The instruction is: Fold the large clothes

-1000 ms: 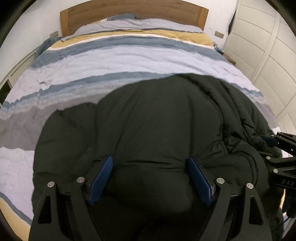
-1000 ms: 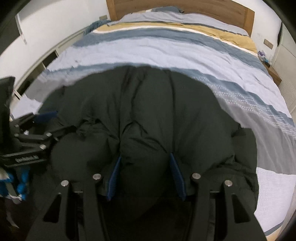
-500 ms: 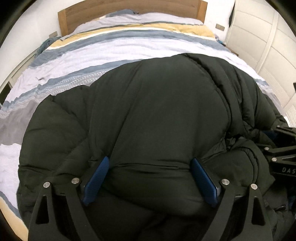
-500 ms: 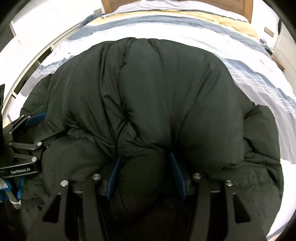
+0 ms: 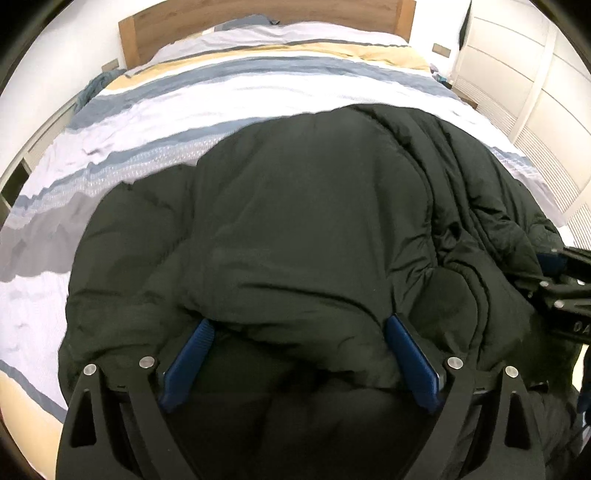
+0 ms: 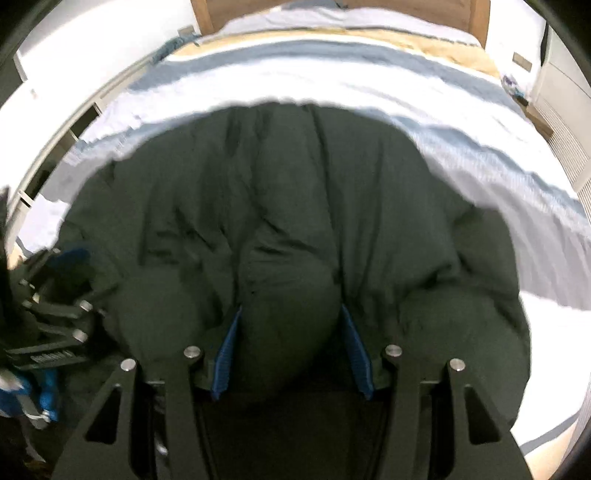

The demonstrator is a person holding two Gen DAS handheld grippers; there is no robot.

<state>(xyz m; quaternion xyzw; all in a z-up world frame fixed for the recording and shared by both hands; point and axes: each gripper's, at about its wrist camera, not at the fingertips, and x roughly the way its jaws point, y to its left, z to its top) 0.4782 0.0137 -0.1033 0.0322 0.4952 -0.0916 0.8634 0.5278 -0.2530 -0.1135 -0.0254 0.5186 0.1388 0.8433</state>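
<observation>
A dark puffy jacket (image 5: 303,229) lies heaped on the striped bedspread (image 5: 229,92) and fills the lower and middle part of both views. In the left wrist view the left gripper (image 5: 297,328) sits at the bottom centre, its blue fingers (image 5: 188,356) spread wide and opening, with a thick fold of the jacket bulging between them. In the right wrist view, which is blurred, the right gripper (image 6: 291,314) at bottom centre has its fingers (image 6: 225,354) set narrower and pressed against a rounded bulge of jacket. A wooden headboard (image 5: 258,14) runs along the top edge, and a white wardrobe (image 5: 535,74) stands at the upper right.
</observation>
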